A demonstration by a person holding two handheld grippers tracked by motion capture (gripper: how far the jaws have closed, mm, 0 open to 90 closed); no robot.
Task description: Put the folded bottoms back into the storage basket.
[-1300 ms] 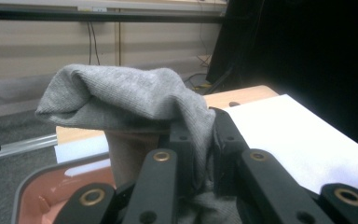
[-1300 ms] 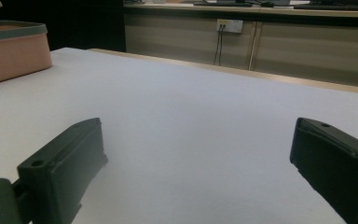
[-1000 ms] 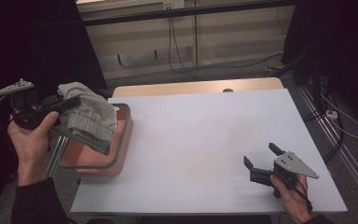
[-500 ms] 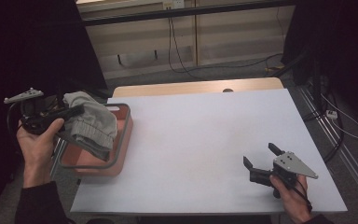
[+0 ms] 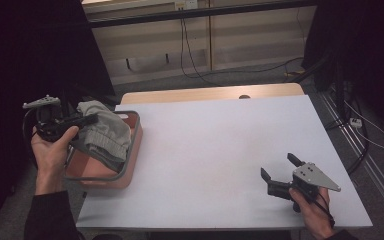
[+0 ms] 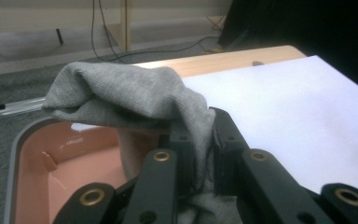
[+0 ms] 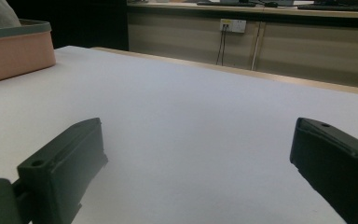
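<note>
The left gripper [image 5: 82, 121] pinches a grey cloth [image 5: 105, 134] tight, and the cloth hangs over the pink bin [image 5: 130, 167]. The right gripper [image 5: 279, 173] rests wide open on the table [image 5: 215, 150].

Grey cloth [image 6: 135, 95] cut off at the bottom edge of the left gripper view, its lower folds lost behind the black jaws of the left tool [image 6: 200, 154]. Floor of the pink basket [image 5: 130, 150] largely covered by cloth in the high view. Cloth clipped at the top-left corner of the right gripper view. Right tool [image 7: 200, 172] cropped by bottom and right edges there.
</note>
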